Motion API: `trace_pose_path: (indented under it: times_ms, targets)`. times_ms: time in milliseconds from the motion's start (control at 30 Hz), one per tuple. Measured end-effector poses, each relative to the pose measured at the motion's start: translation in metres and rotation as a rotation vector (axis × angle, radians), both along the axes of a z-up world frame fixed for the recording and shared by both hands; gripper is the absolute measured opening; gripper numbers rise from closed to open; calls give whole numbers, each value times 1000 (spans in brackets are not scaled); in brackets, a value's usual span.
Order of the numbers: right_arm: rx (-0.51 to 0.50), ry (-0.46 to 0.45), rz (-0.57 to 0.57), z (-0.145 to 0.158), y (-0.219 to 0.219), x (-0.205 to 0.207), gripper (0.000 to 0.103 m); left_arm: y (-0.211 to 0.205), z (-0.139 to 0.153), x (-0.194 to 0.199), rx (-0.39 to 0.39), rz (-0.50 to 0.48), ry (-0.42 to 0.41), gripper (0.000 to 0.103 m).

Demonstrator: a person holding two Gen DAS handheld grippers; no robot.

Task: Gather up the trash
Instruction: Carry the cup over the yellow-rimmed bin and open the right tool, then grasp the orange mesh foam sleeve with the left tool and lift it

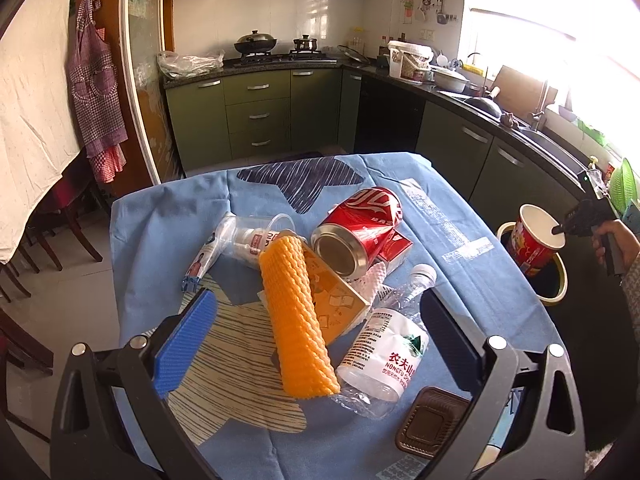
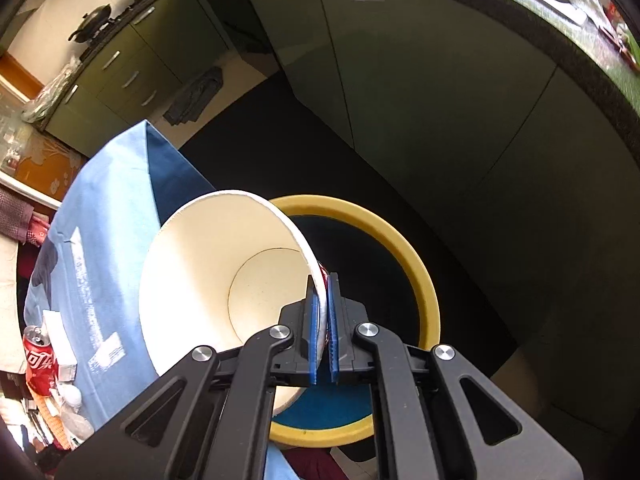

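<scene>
Worktop [image 1: 160,216] under a blue cloth fills my left view, with the trash heaped at its middle. Off its edge at three o'clock sits the yellow-rimmed bin [image 1: 558,288], and I have the paper cup [image 1: 536,240] hanging over its mouth. In my right view the right tongs [image 2: 322,280] are clamped on the cup's wall, one pad inside and one outside, with the bin's rim [image 2: 424,280] directly behind. The left tongs [image 1: 320,308] stand wide above the heap, gripping nothing. Between their pads lies the orange foam sleeve [image 1: 298,316]. At its four o'clock side lies the crushed water bottle [image 1: 384,344], at one o'clock the red can [image 1: 360,228], at eleven o'clock the clear plastic cup [image 1: 256,240]. A brown tray [image 1: 432,428] sits at five o'clock.
</scene>
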State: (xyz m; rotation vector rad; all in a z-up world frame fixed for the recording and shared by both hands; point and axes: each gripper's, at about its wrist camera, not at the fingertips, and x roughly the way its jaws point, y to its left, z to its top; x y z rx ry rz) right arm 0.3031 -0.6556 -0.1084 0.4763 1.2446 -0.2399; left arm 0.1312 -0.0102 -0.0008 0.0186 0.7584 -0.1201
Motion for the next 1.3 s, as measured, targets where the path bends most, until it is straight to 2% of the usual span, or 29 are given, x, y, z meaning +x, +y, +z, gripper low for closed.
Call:
trace_pose_path:
  times_ms: [100,200,233,300,533,667,900,933,967,1000,1067,1100,1133,1167,1300]
  targets:
    - [6,27,-22,-26,-9,1,6,3,-4,4,-4,6,29,97]
    - [2,37,-42,-37,-20,1,10,4,-9,9,-4,8,54,97]
    - [-1,37,-43,-37,-21,0,13,3,-11,10,-4,9,61,97]
    - [-10,31,-48,-33,-22,-3,24,3,-16,14,-8,9,79,97]
    - [-26,3,-1,-9,-4,-9,24,2,-35,31,-3,19,136,97]
    - [-15,-3,26,-6,10,-7,25,8,-49,43,14,50,177,97]
    - [-7,2,62,-9,28,-1,25,30,-66,57,-13,107,215,96]
    - [-8,3,63,-8,29,-1,25,31,-67,57,-18,109,221,91]
    - [-8,1,63,-8,30,-1,25,33,-69,59,-22,108,231,77]
    - [-7,1,65,-8,31,-1,25,34,-72,61,-30,103,247,69]
    - [-4,0,67,-9,36,2,25,37,-78,63,-55,90,277,44]
    - [-3,-2,67,-9,38,3,28,37,-81,64,-62,84,287,37]
    - [-1,-5,67,-9,40,5,33,37,-83,64,-71,77,294,24]
    - [1,-10,70,-8,41,4,34,37,-85,63,-81,73,297,15]
    - [-3,-34,89,0,47,-3,35,35,-71,53,-59,68,242,13]
